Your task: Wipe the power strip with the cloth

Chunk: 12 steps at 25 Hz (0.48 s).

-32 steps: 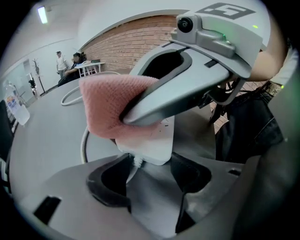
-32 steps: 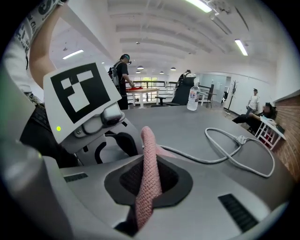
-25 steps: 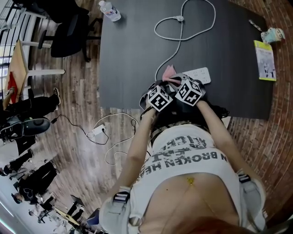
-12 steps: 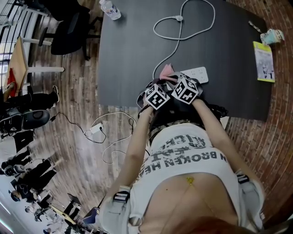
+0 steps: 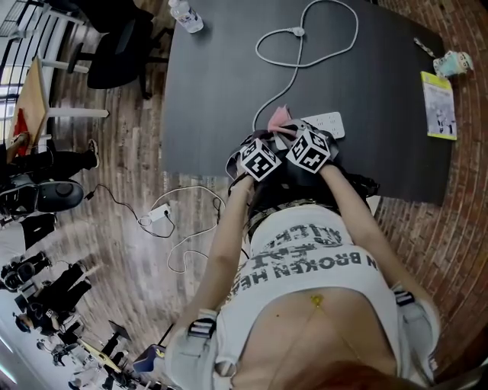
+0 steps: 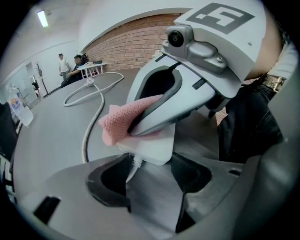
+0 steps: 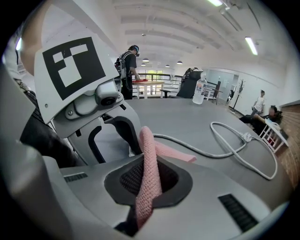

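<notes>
A white power strip (image 5: 329,122) lies on the black table (image 5: 213,91), its cable (image 5: 268,103) looping off towards the far edge. My left gripper (image 5: 284,140) is shut on the strip's cable end (image 6: 152,146), which sits between the two fingertips in the left gripper view. My right gripper (image 5: 294,132) is shut on a pink knitted cloth (image 7: 149,159) that rises between its jaws. The right gripper's tip (image 6: 140,127) presses the cloth (image 6: 119,123) down on the strip's top. The two marker cubes sit side by side over the near end of the strip.
A water bottle (image 5: 184,16) stands at the table's far left corner. A yellow-green leaflet (image 5: 438,103) and a small crumpled object (image 5: 450,62) lie at the right edge. The cable's plug (image 5: 298,32) rests mid-table. An office chair (image 5: 114,46) and floor cables (image 5: 164,215) are at the left.
Both grippers, the cloth and the strip have shifted slightly towards the far side of the table. The grips look the same.
</notes>
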Available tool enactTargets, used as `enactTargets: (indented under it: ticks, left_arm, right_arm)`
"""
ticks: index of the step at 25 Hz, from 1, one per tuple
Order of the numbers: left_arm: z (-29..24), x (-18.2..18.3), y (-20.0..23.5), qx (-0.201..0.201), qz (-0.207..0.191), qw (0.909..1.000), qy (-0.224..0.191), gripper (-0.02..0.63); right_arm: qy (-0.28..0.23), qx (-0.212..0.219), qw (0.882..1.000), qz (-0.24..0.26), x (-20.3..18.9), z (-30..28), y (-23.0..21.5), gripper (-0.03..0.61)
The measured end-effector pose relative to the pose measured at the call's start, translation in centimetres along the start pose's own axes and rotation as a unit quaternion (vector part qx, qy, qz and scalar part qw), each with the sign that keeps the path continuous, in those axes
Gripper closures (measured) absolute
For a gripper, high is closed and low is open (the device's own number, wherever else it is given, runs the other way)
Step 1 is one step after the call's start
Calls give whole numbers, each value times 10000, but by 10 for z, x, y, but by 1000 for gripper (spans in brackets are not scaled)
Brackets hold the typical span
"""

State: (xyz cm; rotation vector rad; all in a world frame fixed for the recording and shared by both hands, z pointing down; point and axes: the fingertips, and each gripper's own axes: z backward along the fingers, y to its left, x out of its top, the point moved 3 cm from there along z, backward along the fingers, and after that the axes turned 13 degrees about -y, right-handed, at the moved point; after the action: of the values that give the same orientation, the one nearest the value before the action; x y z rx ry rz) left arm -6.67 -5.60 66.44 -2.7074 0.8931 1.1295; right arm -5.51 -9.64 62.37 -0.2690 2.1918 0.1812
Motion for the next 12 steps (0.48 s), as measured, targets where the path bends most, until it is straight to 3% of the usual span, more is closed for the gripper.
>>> enactTargets:
  ticks: [12]
  left_arm:
    - [0,-1,0,94,-70,9999,45,351]
  right_arm:
    - [52,-131,9999,-74,-10,14,-8,561]
